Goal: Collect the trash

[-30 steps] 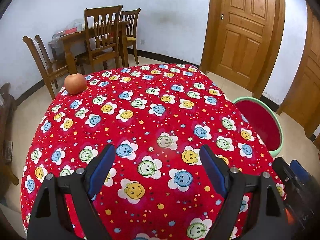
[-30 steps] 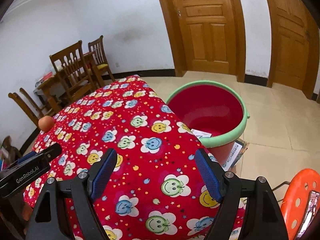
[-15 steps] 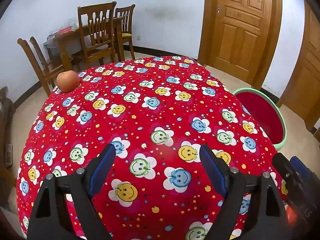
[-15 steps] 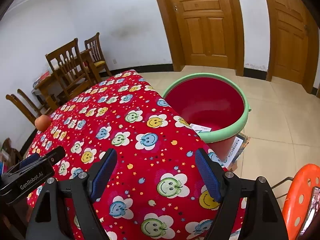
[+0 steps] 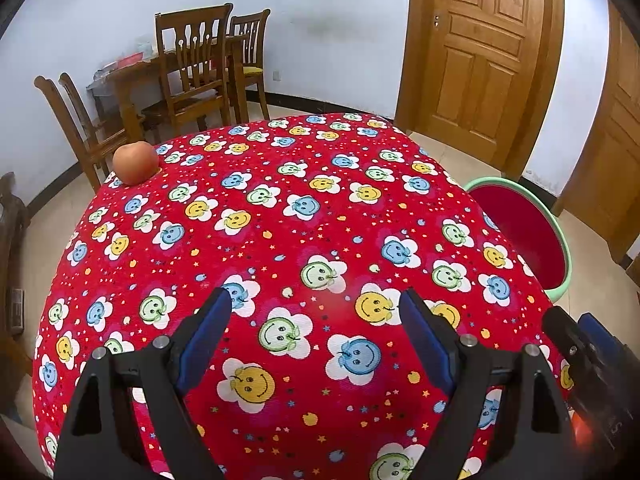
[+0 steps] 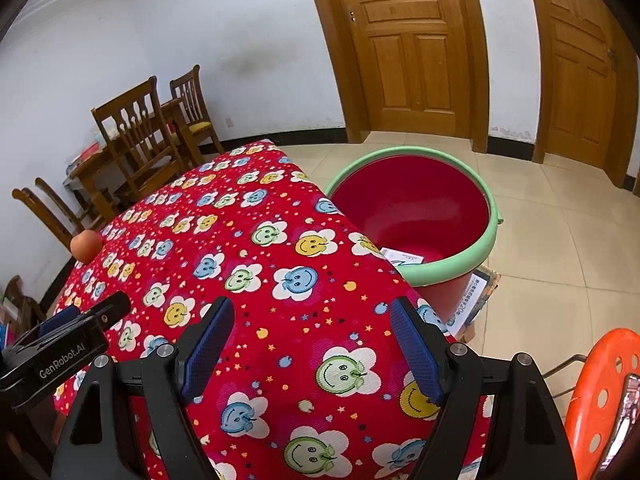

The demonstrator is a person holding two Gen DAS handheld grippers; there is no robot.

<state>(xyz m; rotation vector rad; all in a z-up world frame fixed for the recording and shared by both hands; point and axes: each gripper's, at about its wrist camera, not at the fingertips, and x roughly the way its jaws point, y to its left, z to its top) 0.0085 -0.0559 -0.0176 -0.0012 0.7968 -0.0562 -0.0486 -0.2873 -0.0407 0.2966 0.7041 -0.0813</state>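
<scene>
The left gripper hangs above a table, its two blue-padded fingers spread wide apart with nothing between them. Below the gap lies a red cloth printed with smiling flowers in blue, yellow and green. At the lower right edge of this view the black body of the right gripper shows beside the left one.

The right gripper is also spread wide and empty, over the near right part of the cloth. At its lower left, the side of the left gripper shows, marked "GenRobot.AI".

An apple sits alone on the far left corner of the table, well apart from both grippers. From the right view the apple is small, at the far left edge of the cloth.

A red bin with a pale green rim stands on the tiled floor just beside the table's right edge. A white paper lies inside it, near the side closest to the table. In the left view only part of the bin shows past the cloth's edge. Printed paper or card lies under the bin's base.

An orange stool with round holes is at the lower right. Farther back stand wooden chairs around a wooden table, white walls, and brown doors.
</scene>
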